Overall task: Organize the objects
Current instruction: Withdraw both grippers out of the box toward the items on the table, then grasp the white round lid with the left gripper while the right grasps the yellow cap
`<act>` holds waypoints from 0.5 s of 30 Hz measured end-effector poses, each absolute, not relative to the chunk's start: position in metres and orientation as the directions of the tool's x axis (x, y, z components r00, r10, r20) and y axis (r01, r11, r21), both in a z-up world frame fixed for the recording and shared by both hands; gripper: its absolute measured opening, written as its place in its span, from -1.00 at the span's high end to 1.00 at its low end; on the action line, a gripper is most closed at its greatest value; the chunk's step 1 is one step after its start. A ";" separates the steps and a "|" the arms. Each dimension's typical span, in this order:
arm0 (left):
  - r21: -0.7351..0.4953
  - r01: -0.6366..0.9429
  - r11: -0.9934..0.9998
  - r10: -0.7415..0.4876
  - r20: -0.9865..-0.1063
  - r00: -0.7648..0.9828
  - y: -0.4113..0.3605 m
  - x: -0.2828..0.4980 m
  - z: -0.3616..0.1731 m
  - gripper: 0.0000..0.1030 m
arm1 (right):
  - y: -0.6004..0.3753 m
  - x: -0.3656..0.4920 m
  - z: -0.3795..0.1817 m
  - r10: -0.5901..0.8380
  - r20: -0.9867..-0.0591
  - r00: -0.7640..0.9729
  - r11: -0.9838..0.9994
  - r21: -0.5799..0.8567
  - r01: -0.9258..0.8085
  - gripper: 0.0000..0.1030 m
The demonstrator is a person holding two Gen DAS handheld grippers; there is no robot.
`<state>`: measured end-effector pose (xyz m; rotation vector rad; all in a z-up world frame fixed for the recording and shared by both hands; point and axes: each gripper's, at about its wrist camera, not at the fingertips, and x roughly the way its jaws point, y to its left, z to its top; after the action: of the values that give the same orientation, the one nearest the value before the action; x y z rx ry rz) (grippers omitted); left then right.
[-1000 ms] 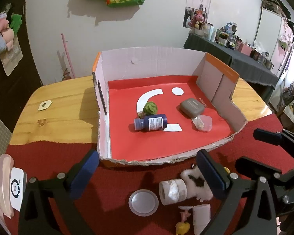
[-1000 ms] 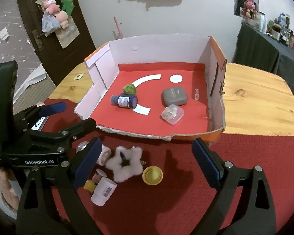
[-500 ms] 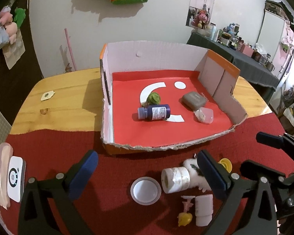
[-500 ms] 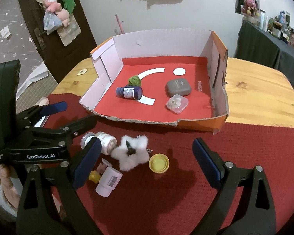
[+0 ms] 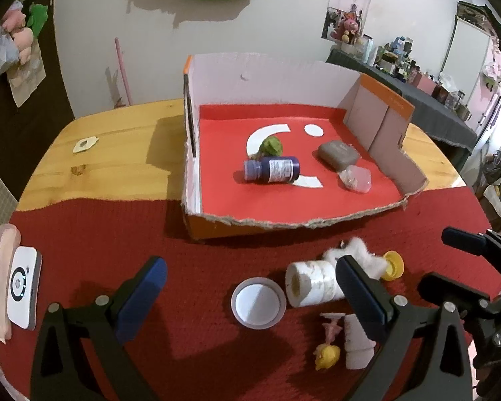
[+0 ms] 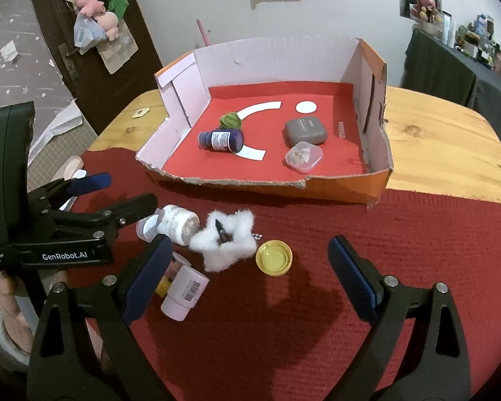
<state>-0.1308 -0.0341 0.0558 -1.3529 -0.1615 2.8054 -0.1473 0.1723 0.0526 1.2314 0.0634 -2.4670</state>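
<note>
left wrist view first: left gripper spread wide, nothing between its blue pads, hovering over the dark red cloth. landmark is the shallow cardboard box with the red floor. inside it lie a dark blue bottle on its side, a green crumpled lump just behind it, a grey rounded case and a small clear plastic box. in front of the box: a round white lid, a white tape roll, a white fluffy star.

right wrist view now: right gripper also wide open, empty. in front of the box sit a yellow cap and a white labelled bottle, lying down.
</note>
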 end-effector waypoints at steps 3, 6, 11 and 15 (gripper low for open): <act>-0.103 0.024 -0.994 0.066 -0.785 -0.615 -0.035 -0.129 0.051 -1.00 | 0.172 -0.145 0.048 -0.307 -0.783 -0.541 -0.928 0.120 0.353 -0.85; -0.106 0.022 -0.994 0.071 -0.789 -0.610 -0.035 -0.127 0.046 -0.99 | 0.174 -0.144 0.045 -0.307 -0.784 -0.540 -0.929 0.125 0.348 -0.85; -0.106 0.004 -0.994 0.082 -0.792 -0.605 -0.033 -0.123 0.041 -0.87 | 0.177 -0.143 0.038 -0.296 -0.785 -0.544 -0.934 0.117 0.339 -0.69; -0.082 -0.007 -0.997 0.070 -0.797 -0.600 -0.031 -0.120 0.035 -0.75 | 0.179 -0.143 0.030 -0.285 -0.794 -0.537 -0.936 0.110 0.334 -0.48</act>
<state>-0.1195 -0.0312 0.0347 -1.3849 -0.1096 2.7696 -0.1432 0.1790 0.0302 1.2674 0.0773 -2.4807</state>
